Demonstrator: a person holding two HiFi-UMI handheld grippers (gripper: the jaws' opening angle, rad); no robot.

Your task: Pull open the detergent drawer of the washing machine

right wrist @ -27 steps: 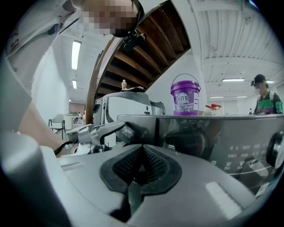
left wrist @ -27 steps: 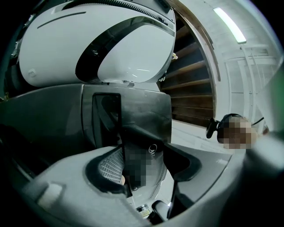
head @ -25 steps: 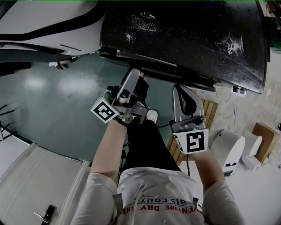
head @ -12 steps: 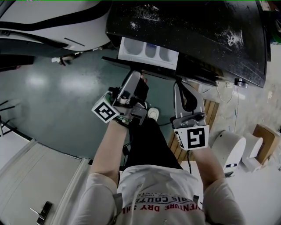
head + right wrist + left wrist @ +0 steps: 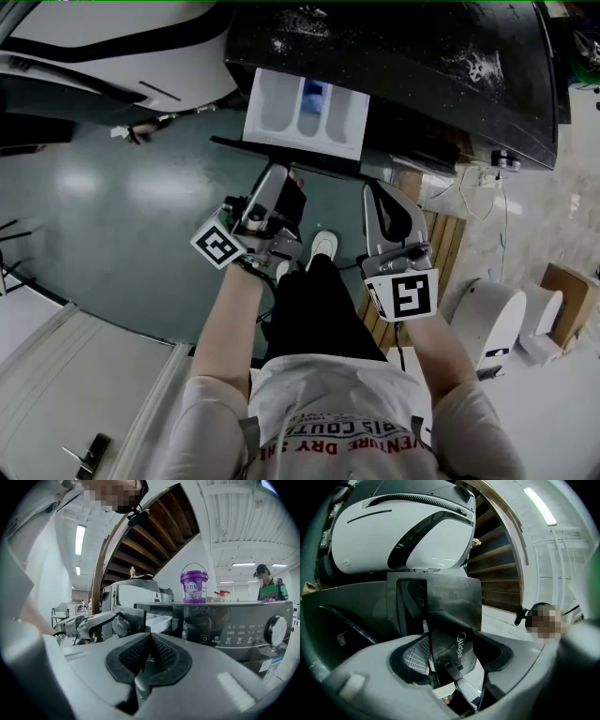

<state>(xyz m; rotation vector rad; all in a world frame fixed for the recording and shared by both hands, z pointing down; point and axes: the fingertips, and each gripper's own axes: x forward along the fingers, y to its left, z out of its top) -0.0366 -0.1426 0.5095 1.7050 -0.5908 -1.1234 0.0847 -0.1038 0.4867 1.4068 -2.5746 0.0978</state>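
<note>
The black washing machine (image 5: 422,56) fills the top of the head view. Its detergent drawer (image 5: 305,111) stands pulled out, white tray with three compartments showing, one with a blue insert. My left gripper (image 5: 279,175) is shut on the drawer's dark front panel (image 5: 281,153). In the left gripper view that panel (image 5: 450,616), with its brand print, sits between the jaws of the left gripper (image 5: 450,653). My right gripper (image 5: 377,190) hangs to the right of the drawer, below the machine's front. Its ridged pads (image 5: 161,653) meet with nothing between them.
A white rounded appliance (image 5: 112,47) stands left of the washer. A purple tub (image 5: 194,585) sits on the washer's top. Wooden slats (image 5: 450,234) and a white cylinder (image 5: 487,314) lie at the right. My shoe (image 5: 323,246) is below the drawer. A person (image 5: 268,585) stands far off.
The drawer has slid out of the machine, from shut to well open, drawn along by the left gripper toward me. The right gripper has drifted back a little too.
</note>
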